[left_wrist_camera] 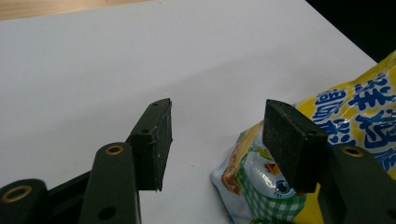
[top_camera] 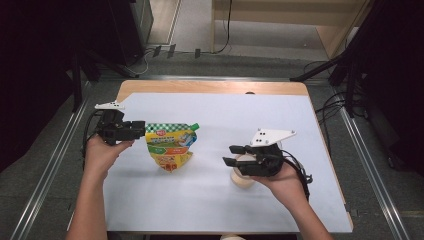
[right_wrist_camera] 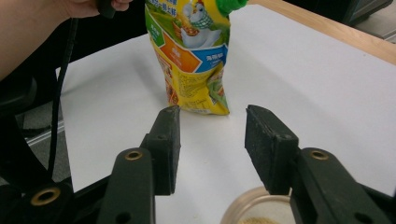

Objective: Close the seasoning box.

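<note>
Pouch [left_wrist_camera: 327,154] lies just beside the left gripper's [left_wrist_camera: 215,140] fingers [left_wrist_camera: 292,140], not between them.

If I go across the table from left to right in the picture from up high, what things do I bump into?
Left gripper → yellow spouted pouch → right gripper → small round jar, partly under that gripper.

Bright even light, soft faint shadows
</note>
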A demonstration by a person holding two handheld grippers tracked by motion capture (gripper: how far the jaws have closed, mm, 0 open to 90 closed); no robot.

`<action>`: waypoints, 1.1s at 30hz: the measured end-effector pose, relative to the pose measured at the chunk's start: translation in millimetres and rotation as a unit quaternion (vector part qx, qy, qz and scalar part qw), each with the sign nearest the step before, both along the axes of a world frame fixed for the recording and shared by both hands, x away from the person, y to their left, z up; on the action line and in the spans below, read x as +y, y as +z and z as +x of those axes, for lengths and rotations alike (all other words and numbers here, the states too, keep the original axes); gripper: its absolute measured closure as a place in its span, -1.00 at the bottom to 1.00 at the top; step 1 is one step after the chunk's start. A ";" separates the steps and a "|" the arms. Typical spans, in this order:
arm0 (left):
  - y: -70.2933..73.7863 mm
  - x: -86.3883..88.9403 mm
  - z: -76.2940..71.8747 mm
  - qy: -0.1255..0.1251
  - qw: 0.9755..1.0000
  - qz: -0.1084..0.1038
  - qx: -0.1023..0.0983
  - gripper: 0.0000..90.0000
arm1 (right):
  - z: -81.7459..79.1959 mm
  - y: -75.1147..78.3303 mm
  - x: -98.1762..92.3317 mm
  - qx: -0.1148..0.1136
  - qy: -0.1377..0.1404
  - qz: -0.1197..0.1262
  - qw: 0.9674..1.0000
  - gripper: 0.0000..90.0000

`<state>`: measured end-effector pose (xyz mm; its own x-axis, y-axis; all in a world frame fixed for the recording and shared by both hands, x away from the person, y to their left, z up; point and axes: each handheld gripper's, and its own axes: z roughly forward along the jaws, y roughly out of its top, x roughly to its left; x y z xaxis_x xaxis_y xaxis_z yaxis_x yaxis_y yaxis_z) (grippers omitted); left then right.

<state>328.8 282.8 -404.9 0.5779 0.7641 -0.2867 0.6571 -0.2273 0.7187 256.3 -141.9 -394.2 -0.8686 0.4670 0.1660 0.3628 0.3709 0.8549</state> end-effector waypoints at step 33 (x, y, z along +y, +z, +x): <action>-7.2 -5.1 -0.3 -0.024 1.000 0.007 0.004 -0.05 | 16.3 33.8 -97.9 0.007 -0.103 0.018 0.995 1.00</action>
<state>328.5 277.7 -412.1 0.6113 0.7399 -0.2809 0.6511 -0.2685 0.7099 272.6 -239.7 -360.4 -0.7529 0.6281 0.1966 0.4395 0.2575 0.8605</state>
